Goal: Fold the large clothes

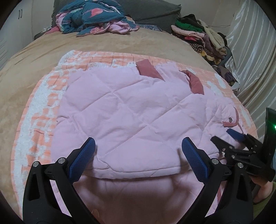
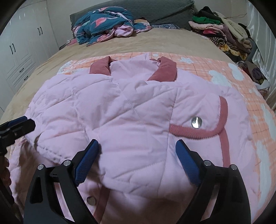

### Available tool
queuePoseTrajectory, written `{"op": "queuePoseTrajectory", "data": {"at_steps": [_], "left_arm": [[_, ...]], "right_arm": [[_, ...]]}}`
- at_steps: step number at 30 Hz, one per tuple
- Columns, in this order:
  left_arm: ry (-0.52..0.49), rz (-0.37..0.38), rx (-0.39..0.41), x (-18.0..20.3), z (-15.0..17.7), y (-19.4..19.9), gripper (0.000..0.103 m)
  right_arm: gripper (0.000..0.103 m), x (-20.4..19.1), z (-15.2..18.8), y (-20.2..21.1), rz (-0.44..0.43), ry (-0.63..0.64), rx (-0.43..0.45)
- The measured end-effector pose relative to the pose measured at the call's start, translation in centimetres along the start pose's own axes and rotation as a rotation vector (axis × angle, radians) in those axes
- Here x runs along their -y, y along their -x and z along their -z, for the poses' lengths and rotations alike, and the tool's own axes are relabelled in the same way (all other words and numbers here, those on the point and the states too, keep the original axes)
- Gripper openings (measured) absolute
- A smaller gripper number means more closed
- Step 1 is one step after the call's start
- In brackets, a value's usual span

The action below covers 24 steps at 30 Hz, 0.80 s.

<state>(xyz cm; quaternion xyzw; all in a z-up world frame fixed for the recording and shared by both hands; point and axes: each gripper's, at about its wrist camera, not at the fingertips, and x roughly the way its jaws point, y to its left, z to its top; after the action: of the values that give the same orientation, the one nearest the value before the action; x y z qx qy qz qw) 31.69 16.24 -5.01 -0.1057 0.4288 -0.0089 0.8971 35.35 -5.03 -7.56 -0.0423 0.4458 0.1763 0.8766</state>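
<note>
A pale pink quilted jacket (image 1: 134, 110) lies folded on an orange-and-white checked blanket (image 1: 41, 110) on the bed. Its dusty-rose cuffs (image 1: 148, 69) point to the far side, and a pocket with rose trim and a metal snap (image 2: 196, 122) lies at its right. My left gripper (image 1: 138, 146) is open, just above the jacket's near folded edge. My right gripper (image 2: 137, 149) is open above the jacket, left of the pocket. The right gripper also shows at the right edge of the left wrist view (image 1: 238, 137), and the left gripper at the left edge of the right wrist view (image 2: 17, 125).
A tan bedspread (image 1: 107, 43) covers the bed. A teal-and-pink floral quilt (image 1: 93, 17) is bunched at the far end against a grey headboard cushion (image 1: 151, 10). A pile of mixed clothes (image 1: 203, 37) lies at the far right by a silvery curtain (image 1: 250, 51). White wardrobes (image 2: 22, 51) stand left.
</note>
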Motion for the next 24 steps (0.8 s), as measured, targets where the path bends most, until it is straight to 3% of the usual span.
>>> {"op": "queuePoseTrajectory", "data": {"at_steps": [13,24], "left_arm": [[0.045,0.026,0.064,-1.1,-0.1,3.4,0.094],[0.030,0.005,0.088,-1.0,0.2,5.8,0.094]], "right_arm": [[0.096,0.4,1.5,3.5,-0.046,-0.096,0.057],[0.097,0.5,1.9,8.3,-0.088,-0.129,0.141]]}}
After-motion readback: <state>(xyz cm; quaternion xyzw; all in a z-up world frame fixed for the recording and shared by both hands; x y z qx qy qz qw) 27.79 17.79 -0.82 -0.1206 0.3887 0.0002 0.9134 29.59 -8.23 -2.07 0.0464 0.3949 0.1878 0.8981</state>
